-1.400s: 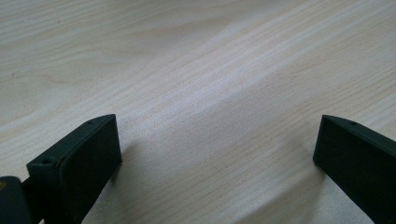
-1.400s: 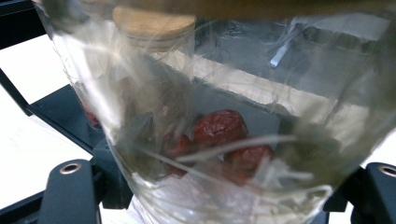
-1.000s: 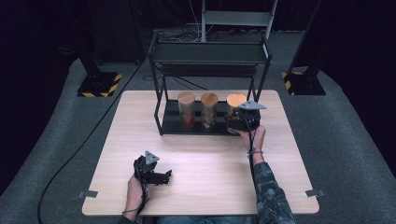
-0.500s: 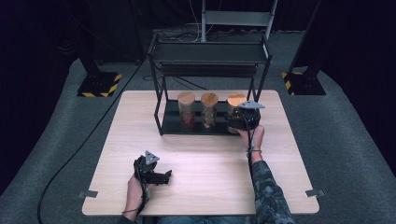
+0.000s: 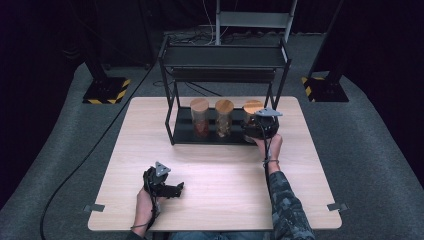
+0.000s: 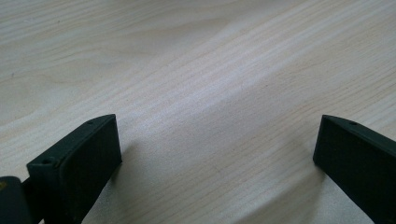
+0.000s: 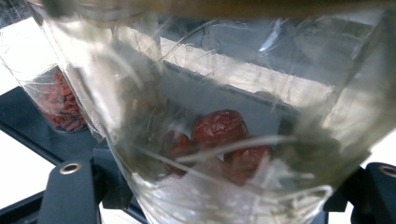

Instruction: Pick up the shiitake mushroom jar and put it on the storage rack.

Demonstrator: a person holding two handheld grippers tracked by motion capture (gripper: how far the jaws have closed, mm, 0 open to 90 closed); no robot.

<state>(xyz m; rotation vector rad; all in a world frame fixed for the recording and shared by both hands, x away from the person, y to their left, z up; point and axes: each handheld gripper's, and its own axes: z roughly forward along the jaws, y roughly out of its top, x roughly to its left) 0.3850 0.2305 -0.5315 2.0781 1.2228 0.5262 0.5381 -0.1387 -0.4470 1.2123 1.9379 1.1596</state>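
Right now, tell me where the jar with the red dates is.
In the high view, the jar of red dates stands rightmost of three on the black rack's bottom shelf, held in the right gripper.

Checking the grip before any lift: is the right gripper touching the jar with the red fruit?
Touching. In the right gripper view the right gripper has a jaw against each side of the jar.

Table: light wood table (image 5: 220, 170), on grey carpet.
Rack: black shelf rack (image 5: 225, 60) stands at the table's far middle.
Lower shelf: three wood-lidded glass jars (image 5: 224, 117) in a row.
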